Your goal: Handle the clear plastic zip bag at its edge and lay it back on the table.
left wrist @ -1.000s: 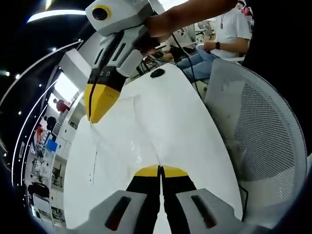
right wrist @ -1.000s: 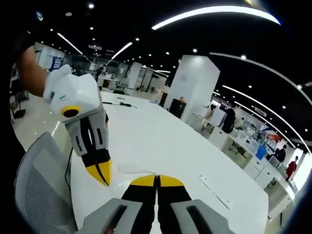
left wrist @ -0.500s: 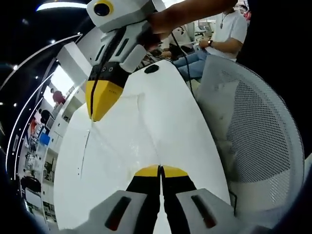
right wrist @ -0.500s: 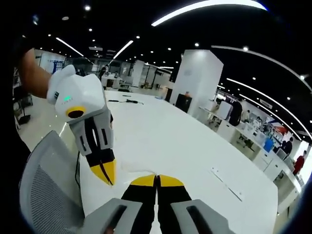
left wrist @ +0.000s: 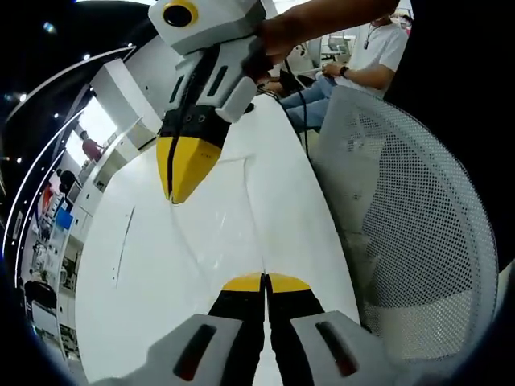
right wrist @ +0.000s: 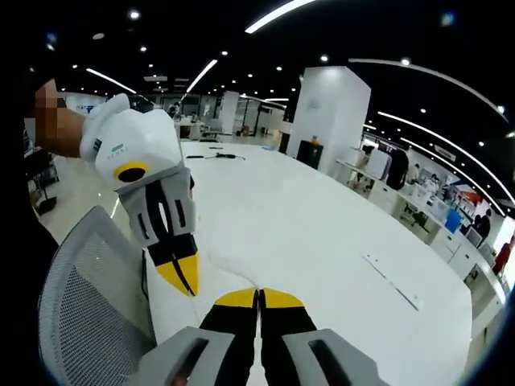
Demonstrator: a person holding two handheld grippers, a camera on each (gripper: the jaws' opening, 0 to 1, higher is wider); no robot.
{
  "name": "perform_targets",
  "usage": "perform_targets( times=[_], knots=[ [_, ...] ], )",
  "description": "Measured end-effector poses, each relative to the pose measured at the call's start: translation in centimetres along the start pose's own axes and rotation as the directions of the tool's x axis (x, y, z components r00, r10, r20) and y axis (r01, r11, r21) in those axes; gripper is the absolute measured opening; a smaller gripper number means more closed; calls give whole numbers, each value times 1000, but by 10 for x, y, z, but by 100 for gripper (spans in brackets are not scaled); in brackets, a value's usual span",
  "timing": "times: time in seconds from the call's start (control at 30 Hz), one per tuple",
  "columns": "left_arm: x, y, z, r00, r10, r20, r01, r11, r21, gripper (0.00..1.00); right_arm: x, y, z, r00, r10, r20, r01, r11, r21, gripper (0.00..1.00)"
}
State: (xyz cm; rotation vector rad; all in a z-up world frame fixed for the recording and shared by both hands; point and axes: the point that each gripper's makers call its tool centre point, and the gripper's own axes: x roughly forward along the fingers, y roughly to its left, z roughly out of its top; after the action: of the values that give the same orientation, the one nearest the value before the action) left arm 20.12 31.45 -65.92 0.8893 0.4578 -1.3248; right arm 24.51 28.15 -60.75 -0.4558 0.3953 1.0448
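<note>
In the left gripper view: clear plastic zip bag (left wrist: 211, 233) stretched above the white table (left wrist: 145, 265), nothing visible inside it. Left gripper (left wrist: 265, 283) pressed together on the bag's near edge; right gripper (left wrist: 183, 178) entering from the top, yellow tips closed on the bag's far edge. Mesh chair (left wrist: 418, 233) just beside the table's right edge, crowding that side; seated person (left wrist: 366, 60) beyond the chair. Broad bare tabletop open to the left of the bag. In the right gripper view: right gripper (right wrist: 257, 299) pressed together at the bottom, pinching the bag (right wrist: 229, 269), a faint clear sheet just above the table (right wrist: 322, 233). Left gripper (right wrist: 183, 273) just left of it, tips closed on the bag's edge. Mesh chair (right wrist: 88, 305) close at the table's left edge. Wide clear table surface beyond the bag, with a thin flat strip (right wrist: 392, 280) well apart to the right.
</note>
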Motion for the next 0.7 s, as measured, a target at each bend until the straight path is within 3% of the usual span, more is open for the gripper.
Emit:
perform_targets(
  times=[0.27,0.5,0.7],
  knots=[
    [12,0,-4,1000,7,-21,-8,998,-57,0,5,9,-15,999,16,-30,-15,999,35,0],
    [19,6,-11,999,26,-32,-29,995,-97,0,-2,4,-21,999,-13,-31,15,998,59,2],
    [20,9,-18,999,31,-42,-36,994,-108,0,-14,0,-24,999,-49,-16,50,993,110,10]
  ],
)
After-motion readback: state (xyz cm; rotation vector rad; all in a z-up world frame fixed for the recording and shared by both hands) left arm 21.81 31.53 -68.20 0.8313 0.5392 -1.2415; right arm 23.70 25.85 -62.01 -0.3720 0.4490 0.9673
